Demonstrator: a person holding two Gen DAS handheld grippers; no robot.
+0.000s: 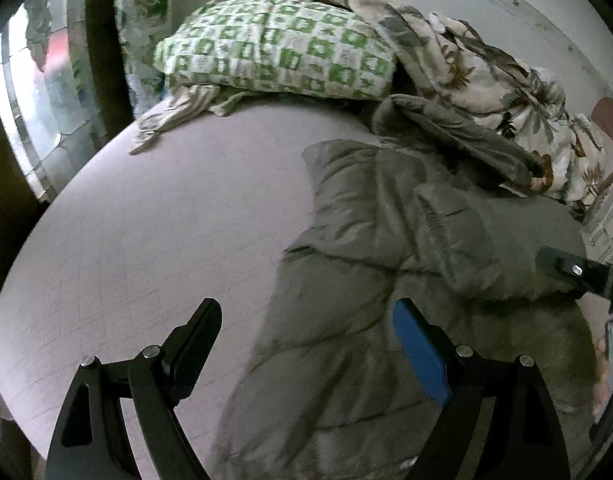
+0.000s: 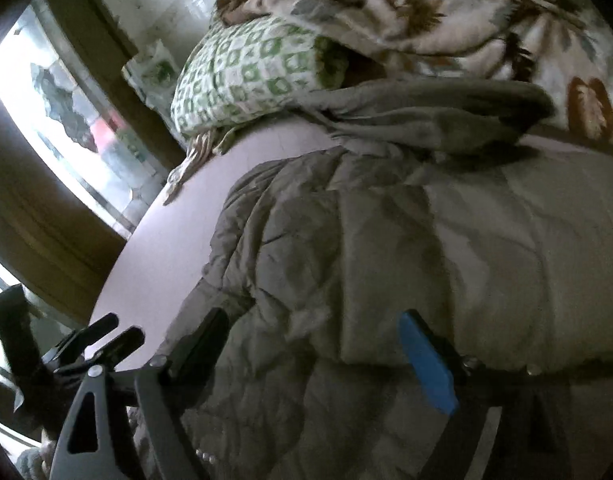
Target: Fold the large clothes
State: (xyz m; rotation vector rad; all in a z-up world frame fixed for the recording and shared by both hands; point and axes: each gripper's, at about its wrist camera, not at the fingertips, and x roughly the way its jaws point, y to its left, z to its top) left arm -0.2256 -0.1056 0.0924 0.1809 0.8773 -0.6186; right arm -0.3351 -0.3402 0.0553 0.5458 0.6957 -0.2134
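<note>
An olive-grey quilted jacket (image 1: 386, 240) lies spread on the pale pink bed sheet (image 1: 166, 220), its sleeve folded across the body. My left gripper (image 1: 306, 312) hovers open over the jacket's left edge, one finger above the sheet, the blue-padded one above the fabric, holding nothing. In the right wrist view my right gripper (image 2: 312, 320) stands open just over the jacket (image 2: 386, 240), with no cloth pinched between its pads. A finger of the right gripper (image 1: 566, 268) shows at the right edge of the left wrist view. The left gripper's fingers (image 2: 124, 340) appear at lower left of the right wrist view.
A green-checked pillow (image 1: 274, 48) and a floral blanket (image 1: 486, 76) are heaped at the head of the bed, the blanket overlapping the jacket's hood. A striped cloth (image 1: 174, 116) pokes out under the pillow. A window (image 1: 38, 112) lies beyond the bed's left side.
</note>
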